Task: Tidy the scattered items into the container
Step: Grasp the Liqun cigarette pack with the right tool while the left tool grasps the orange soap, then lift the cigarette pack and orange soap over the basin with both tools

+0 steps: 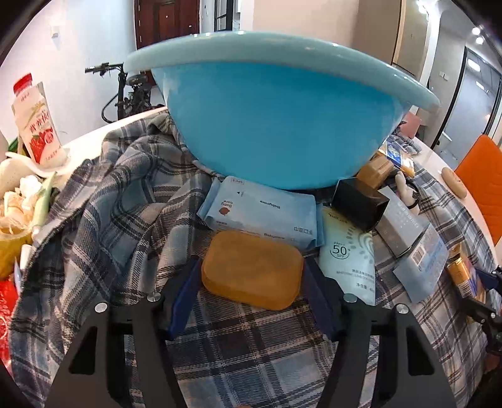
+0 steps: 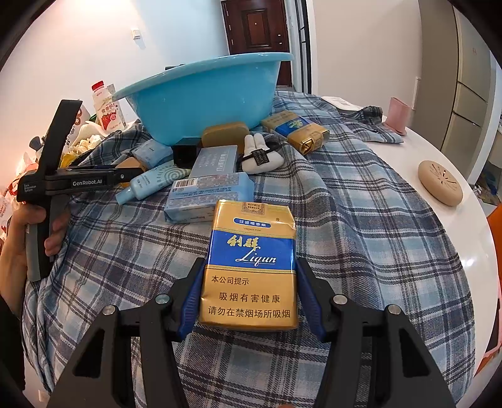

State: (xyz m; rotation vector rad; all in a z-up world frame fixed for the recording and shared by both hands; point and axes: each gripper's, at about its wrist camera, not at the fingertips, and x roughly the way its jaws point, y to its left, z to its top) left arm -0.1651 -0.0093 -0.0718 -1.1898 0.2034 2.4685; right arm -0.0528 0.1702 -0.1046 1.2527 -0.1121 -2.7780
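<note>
A blue-grey plaid cloth (image 2: 360,219) covers most of a white round table (image 2: 464,251). Nearest, the right gripper (image 2: 249,288) is clamped on a gold-and-blue cigarette pack (image 2: 251,266), its blue pads touching both sides. The left gripper (image 1: 252,276) grips an amber soap bar (image 1: 252,270) the same way, low over the cloth.

Beyond lie two pale blue wipe packs (image 2: 208,196) (image 1: 262,213), one sunscreen tube (image 1: 348,254), one grey box (image 2: 215,161), one small black box (image 1: 357,202), a second soap bar (image 2: 225,133), one white plush toy (image 2: 262,152) and a second cigarette pack (image 2: 295,127). All sit on the cloth just in front of the single blue basin (image 1: 276,119), whose inside cannot be seen.

On bare table: one tan disc (image 2: 439,182) and a pink cup (image 2: 398,114) to the right, one milk bottle (image 1: 34,122) to the left. Farther off stand white walls, a dark wooden door (image 2: 257,26), an orange chair (image 1: 483,182) and a bicycle (image 1: 125,91).
</note>
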